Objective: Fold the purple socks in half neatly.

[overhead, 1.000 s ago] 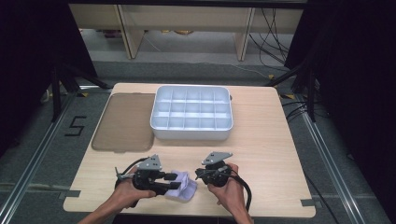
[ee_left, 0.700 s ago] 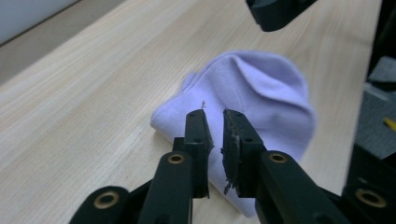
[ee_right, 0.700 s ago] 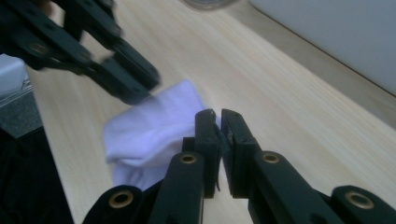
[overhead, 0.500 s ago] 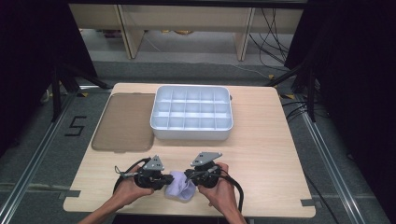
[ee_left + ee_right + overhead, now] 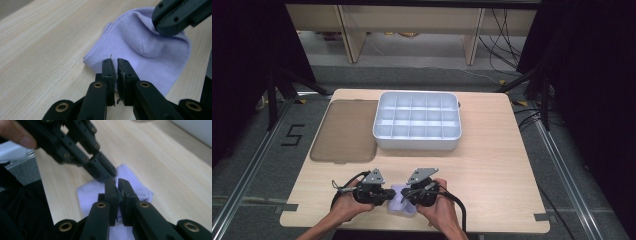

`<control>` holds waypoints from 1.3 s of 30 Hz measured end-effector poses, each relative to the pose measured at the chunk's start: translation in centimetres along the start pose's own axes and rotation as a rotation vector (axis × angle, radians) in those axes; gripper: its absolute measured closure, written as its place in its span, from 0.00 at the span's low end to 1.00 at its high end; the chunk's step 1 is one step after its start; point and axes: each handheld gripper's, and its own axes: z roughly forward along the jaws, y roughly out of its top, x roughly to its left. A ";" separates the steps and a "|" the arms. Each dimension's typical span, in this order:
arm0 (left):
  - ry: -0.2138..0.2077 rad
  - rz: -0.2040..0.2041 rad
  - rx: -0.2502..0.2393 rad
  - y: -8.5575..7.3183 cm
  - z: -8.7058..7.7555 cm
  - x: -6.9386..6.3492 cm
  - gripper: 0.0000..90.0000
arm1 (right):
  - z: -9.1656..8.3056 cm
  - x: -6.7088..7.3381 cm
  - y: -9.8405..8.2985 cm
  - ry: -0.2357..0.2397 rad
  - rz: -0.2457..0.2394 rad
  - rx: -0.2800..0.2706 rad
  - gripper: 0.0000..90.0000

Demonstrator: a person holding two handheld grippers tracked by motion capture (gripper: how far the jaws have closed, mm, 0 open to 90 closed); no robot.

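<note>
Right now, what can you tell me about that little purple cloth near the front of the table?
The purple cloth is a soft, fine-knit piece, pale lilac, lying folded and slightly rumpled on the wooden table near its front edge. A seam curves across its top. The left gripper has shut on its near edge, and the right gripper pinches another part.

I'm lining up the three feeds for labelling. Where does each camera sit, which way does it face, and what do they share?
High view: above the person's table edge, looking forward and down on the table, compartment tray and brown lid; both forearms and each hand-held gripper show.
Left gripper view: rides the left hand-held gripper, looking along its shut jaws at the lilac cloth.
Right gripper view: rides the right hand-held gripper, facing the left one; a fingertip shows.
Shared: all three show the cloth.
</note>
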 end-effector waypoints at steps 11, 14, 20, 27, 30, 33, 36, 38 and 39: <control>0.004 0.013 0.000 -0.1 -0.2 0.0 0.95 | 0.2 -0.9 -3.1 -0.062 0.033 0.107 1.00; 0.010 0.015 0.005 -0.1 -0.2 0.0 0.95 | -1.1 -0.7 -2.2 -0.069 0.012 0.055 1.00; 0.005 0.005 -0.035 0.1 -0.9 -0.4 0.93 | -1.3 -0.4 -0.8 -0.068 -0.029 0.002 1.00; -0.074 0.049 0.014 -1.3 -1.2 -2.9 0.93 | 0.2 -0.7 -0.9 -0.047 -0.035 0.038 1.00; -0.063 0.060 0.020 -1.5 -0.8 -2.9 0.94 | 0.7 -0.7 -1.1 -0.047 -0.032 0.051 1.00; -0.047 0.090 0.024 -1.6 -0.8 -3.0 0.94 | 0.7 -0.5 -1.3 -0.063 -0.009 0.081 1.00; -0.049 0.085 0.025 -1.5 -0.8 -2.9 0.94 | 0.4 -0.6 -1.0 -0.067 -0.032 0.040 1.00; -0.050 0.082 0.024 -1.6 -0.9 -3.0 0.94 | -0.1 -0.3 -0.6 -0.053 -0.034 0.030 1.00; -0.049 0.079 0.026 -1.6 -0.8 -3.0 0.94 | 0.0 -0.4 -0.4 -0.050 -0.049 0.005 1.00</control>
